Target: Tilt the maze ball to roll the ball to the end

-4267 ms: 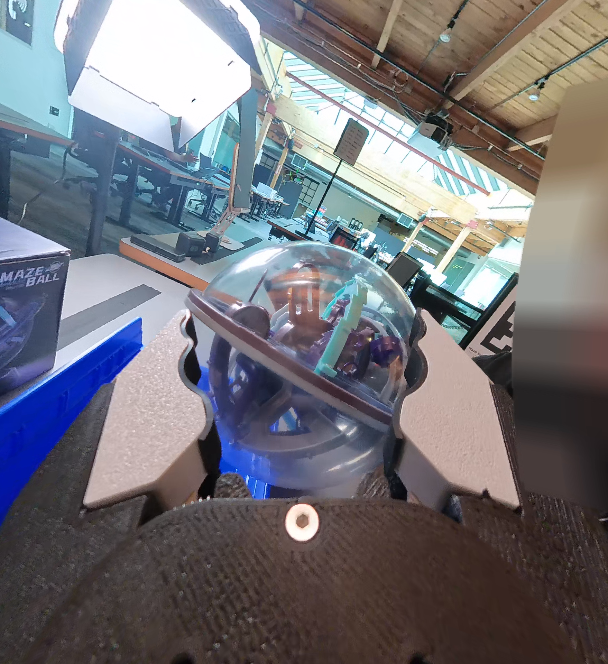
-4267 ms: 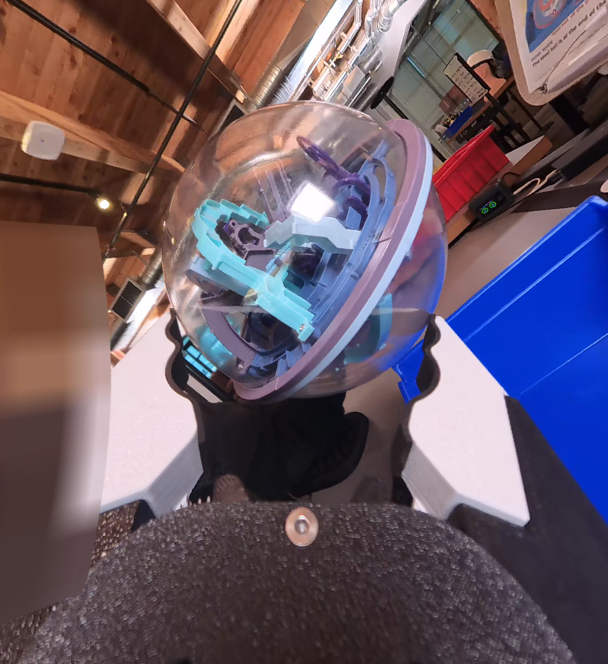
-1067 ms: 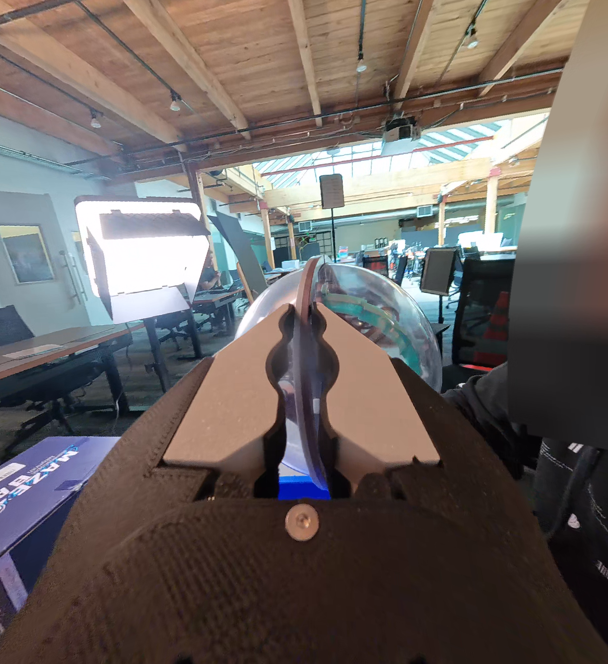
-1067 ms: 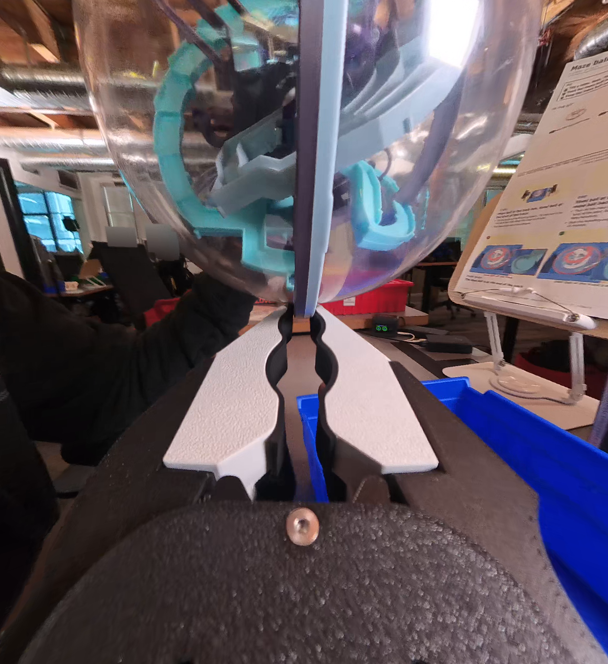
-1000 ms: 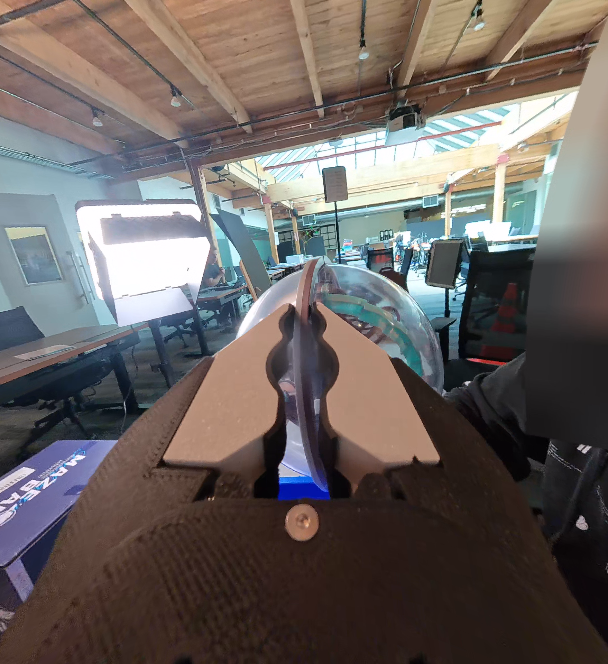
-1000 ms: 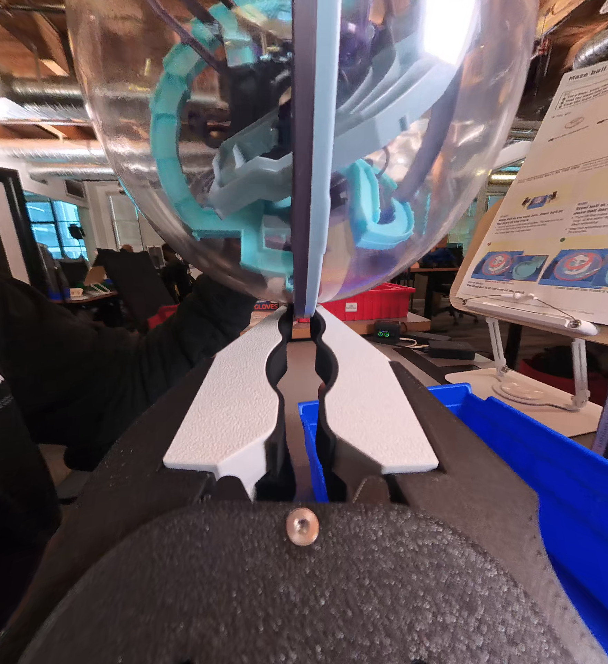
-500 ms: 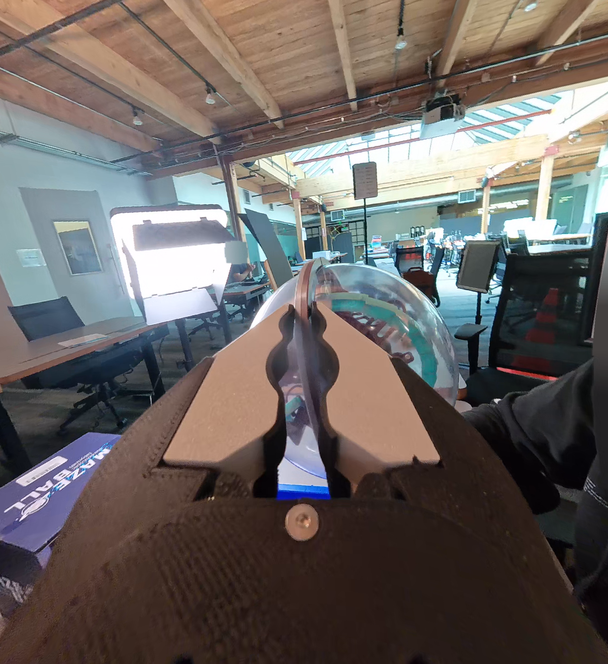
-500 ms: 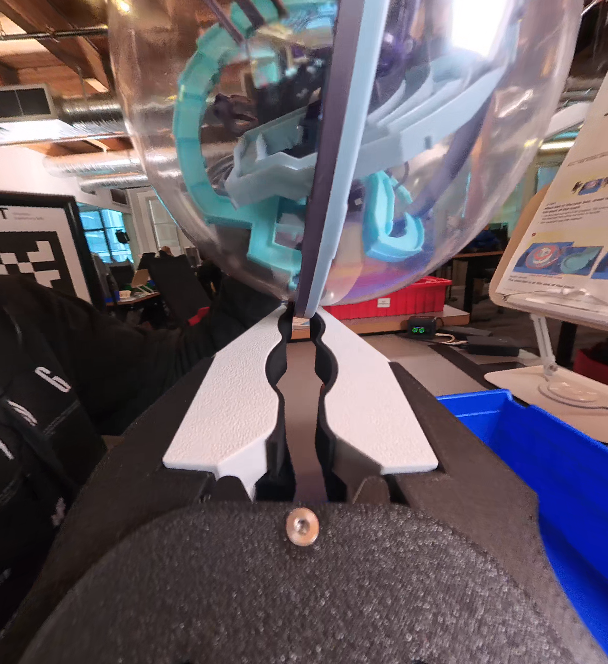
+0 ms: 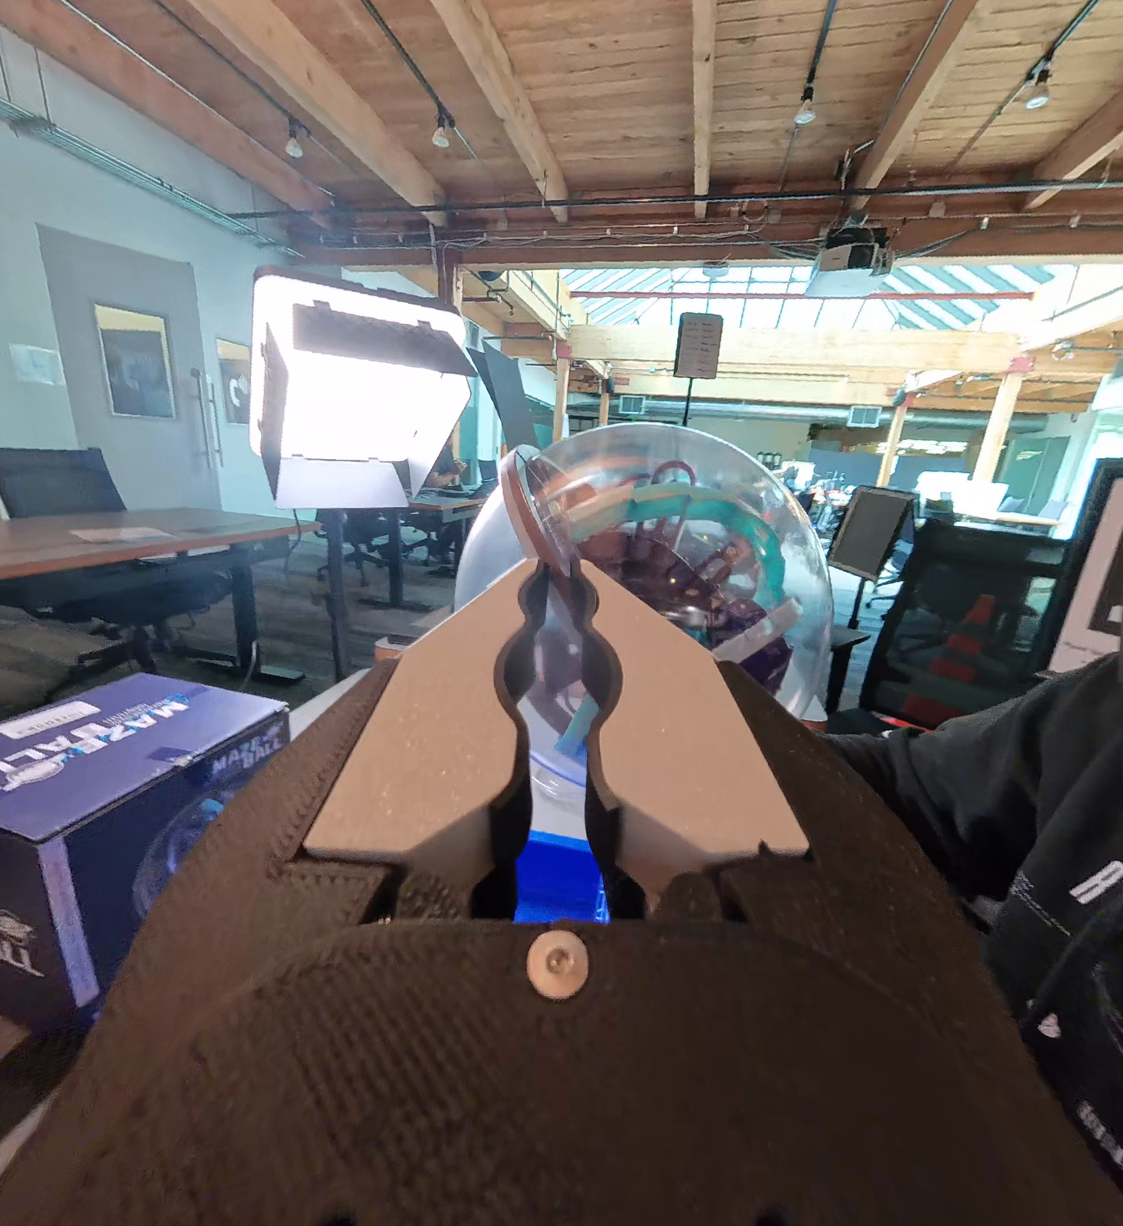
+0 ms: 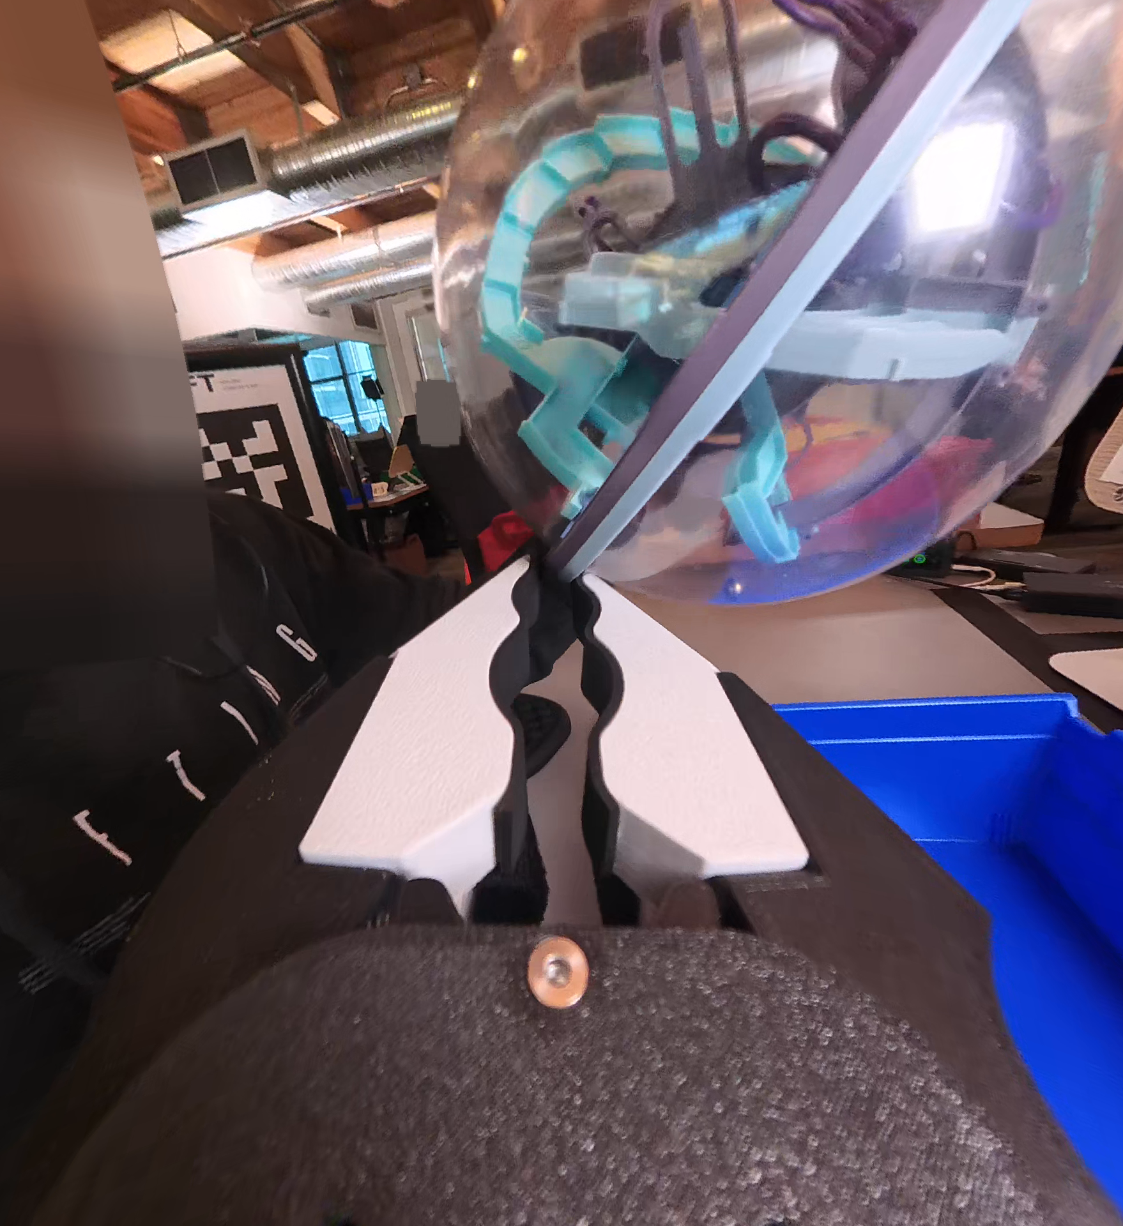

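One maze ball (image 9: 678,564), frame centre, seam rim pinched by left claw (image 9: 555,584) and right claw (image 10: 555,574). Step: tilting. Next: gentle roll; inner ball unseen.

Clear maze ball (image 9: 665,564) (image 10: 778,298) held aloft, equator rim tilted diagonally (teal and purple tracks inside).

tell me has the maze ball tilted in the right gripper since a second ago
Yes. The maze ball has tipped rightward: against the right gripper, its rim leans right.
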